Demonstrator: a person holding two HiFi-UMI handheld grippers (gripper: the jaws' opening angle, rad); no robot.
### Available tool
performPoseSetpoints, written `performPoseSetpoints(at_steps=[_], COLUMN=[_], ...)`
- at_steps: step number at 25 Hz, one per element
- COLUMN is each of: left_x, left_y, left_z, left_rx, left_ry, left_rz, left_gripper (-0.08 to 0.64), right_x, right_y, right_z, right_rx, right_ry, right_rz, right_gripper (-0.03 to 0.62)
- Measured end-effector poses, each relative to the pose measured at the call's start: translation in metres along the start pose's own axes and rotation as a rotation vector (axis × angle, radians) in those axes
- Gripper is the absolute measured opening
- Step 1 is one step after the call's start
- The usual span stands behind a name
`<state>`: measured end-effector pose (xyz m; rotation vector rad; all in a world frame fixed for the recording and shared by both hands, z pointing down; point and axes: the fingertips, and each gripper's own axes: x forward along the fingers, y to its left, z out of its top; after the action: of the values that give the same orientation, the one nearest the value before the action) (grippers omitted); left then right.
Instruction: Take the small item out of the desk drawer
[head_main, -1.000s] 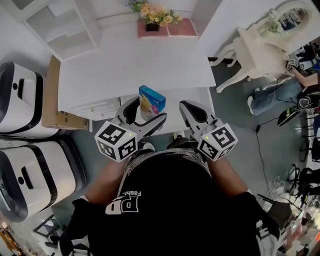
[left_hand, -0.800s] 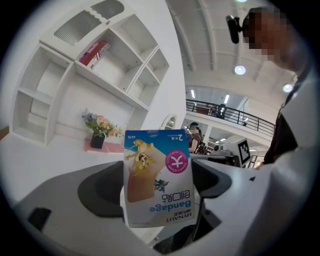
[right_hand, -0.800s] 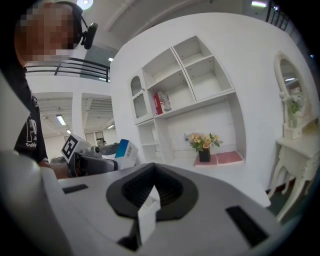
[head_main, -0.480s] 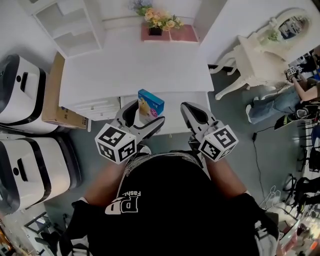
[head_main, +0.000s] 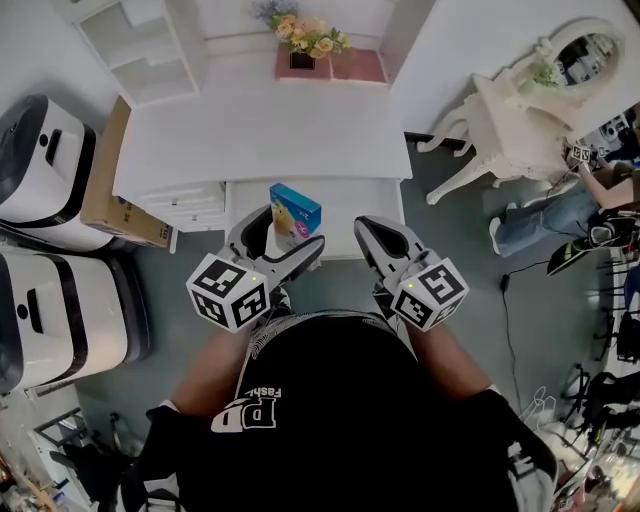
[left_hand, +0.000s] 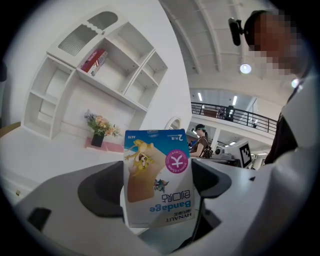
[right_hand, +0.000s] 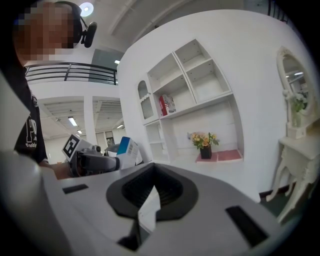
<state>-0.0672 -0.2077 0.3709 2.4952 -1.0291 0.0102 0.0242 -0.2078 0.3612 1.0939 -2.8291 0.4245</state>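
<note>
On my head view the left gripper (head_main: 288, 232) sits just left of the frame's centre, its claw clamped on the small blue-and-white cardboard bandage box (head_main: 294, 210). The box is lifted over the left part of the open white desk drawer (head_main: 355, 215), which juts toward the bottom of the frame from the white desk (head_main: 260, 130). In the left gripper view the box fills the middle of the picture, pinched on both sides between the dark pads (its printed lettering reads upside down from here), with the cartoon figure and pink round mark facing the camera. The right gripper (head_main: 372, 232) hovers at the drawer's right front edge, right of centre; in its own view the claw is drawn together with only a thin sliver of light between the pads, holding nothing. A pot of yellow and pink flowers (head_main: 303, 35) stands at the desk's far edge, top centre.
</note>
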Motion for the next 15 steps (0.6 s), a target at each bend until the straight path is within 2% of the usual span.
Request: performPoseSetpoints(at_steps=[3, 6, 15], left_x=[0.001, 0.001, 0.001], left_y=[-0.032, -0.046, -0.117], left_z=[-0.013, -0.017, -0.048], left_rx=[0.011, 0.009, 0.02], left_ry=[-0.004, -0.011, -0.007], left_rz=[0.025, 0.047, 0.049], left_gripper=[0.417, 0.417, 0.417], right_x=[-0.038, -0.056, -0.127], right_y=[-0.003, -0.002, 0.004], right_z=[-0.007, -0.009, -0.033], right_rx=[0.013, 0.016, 0.031], right_ry=[-0.019, -0.025, -0.017], right_rz=[0.005, 0.01, 0.022], right_gripper=[0.008, 0.008, 0.008])
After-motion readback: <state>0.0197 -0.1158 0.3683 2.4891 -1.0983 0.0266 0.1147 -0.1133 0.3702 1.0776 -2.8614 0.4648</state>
